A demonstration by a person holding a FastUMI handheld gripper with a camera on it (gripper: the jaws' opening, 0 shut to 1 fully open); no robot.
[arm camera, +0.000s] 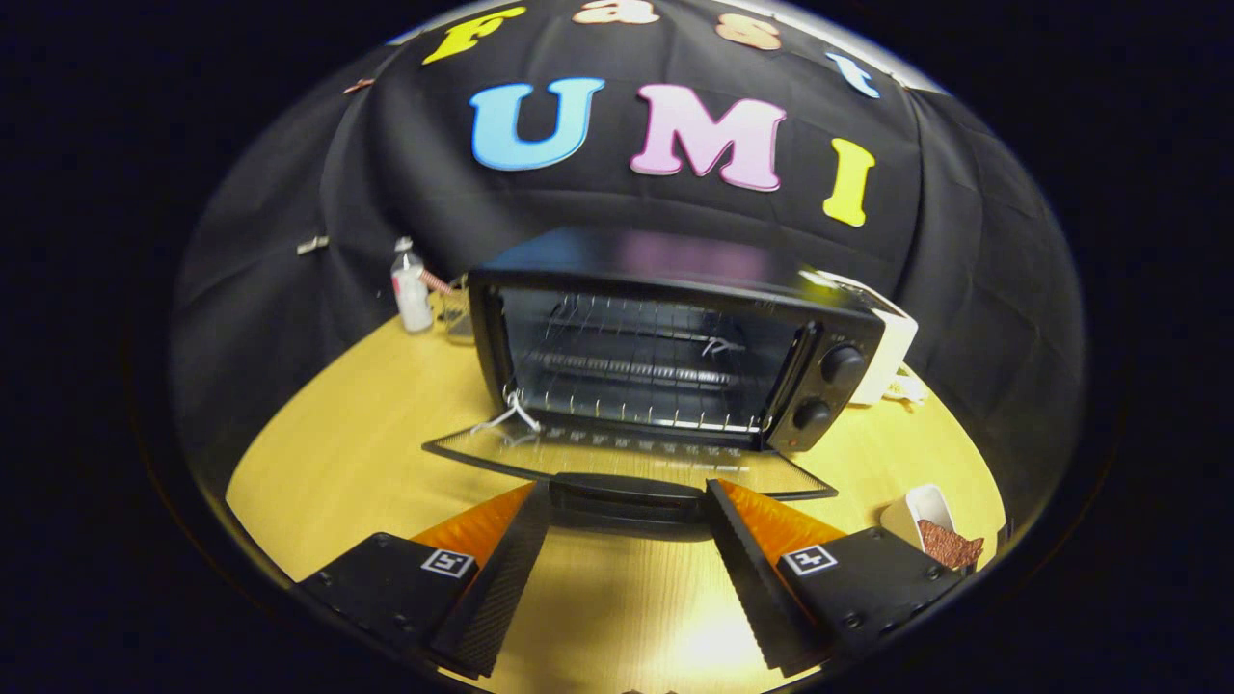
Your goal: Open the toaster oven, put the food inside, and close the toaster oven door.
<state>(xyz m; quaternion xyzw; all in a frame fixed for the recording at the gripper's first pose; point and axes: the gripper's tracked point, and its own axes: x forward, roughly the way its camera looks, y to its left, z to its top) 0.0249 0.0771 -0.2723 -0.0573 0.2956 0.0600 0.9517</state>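
The toaster oven (665,337) stands open on the table (337,463), its door handle (627,493) between the spread, empty fingers (627,516).

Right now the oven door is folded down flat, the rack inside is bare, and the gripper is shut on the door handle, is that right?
Not quite: in the gripper view the gripper is open, its fingers either side of the door handle. The oven door is down and the rack is bare.

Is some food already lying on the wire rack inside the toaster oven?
No: the wire rack in the open toaster oven is bare, and the food lies on the table beside the hand-held gripper.
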